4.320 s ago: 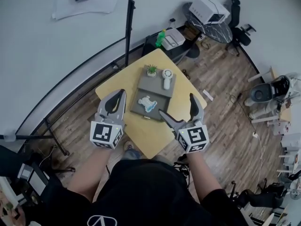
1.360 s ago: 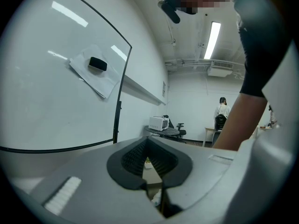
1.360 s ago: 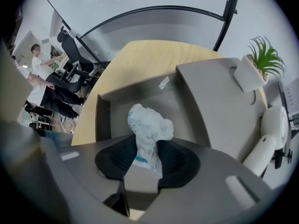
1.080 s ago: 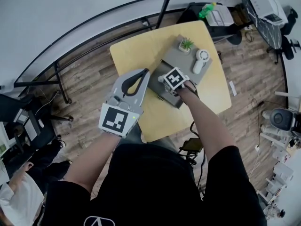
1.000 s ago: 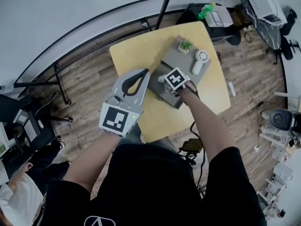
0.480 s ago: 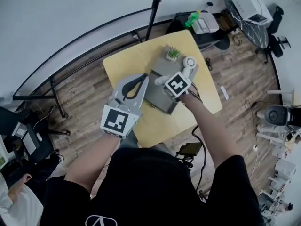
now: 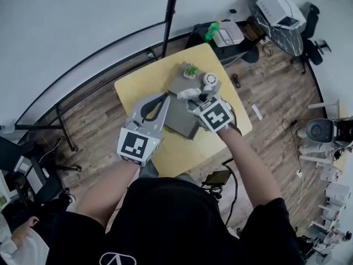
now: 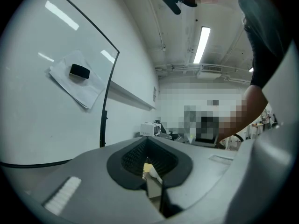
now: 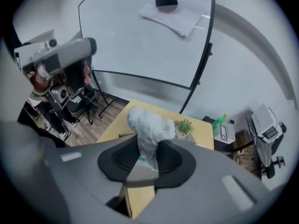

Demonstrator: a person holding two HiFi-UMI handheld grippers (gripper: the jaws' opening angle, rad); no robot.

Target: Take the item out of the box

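Note:
A white and pale-blue soft toy (image 9: 148,125) is pinched between the jaws of my right gripper (image 9: 148,146). In the head view the toy (image 7: 186,94) hangs above the open grey box (image 7: 181,119) on the yellow table (image 7: 140,87), and the right gripper (image 7: 194,99) reaches in from the right, shut on it. My left gripper (image 7: 164,97) hovers over the box's left edge with its jaw tips together and nothing between them. In its own view the left gripper (image 8: 147,143) points out at the room.
A small potted plant (image 7: 191,69) and a white handheld fan (image 7: 209,79) rest on the grey lid part behind the box. A black stand pole (image 7: 170,12) rises behind the table. A green bottle (image 7: 212,30) and a white printer (image 7: 278,9) are beyond it.
The right gripper was down in the box a second ago. It has since drawn up and back with the toy in its jaws. The left gripper stays beside the box.

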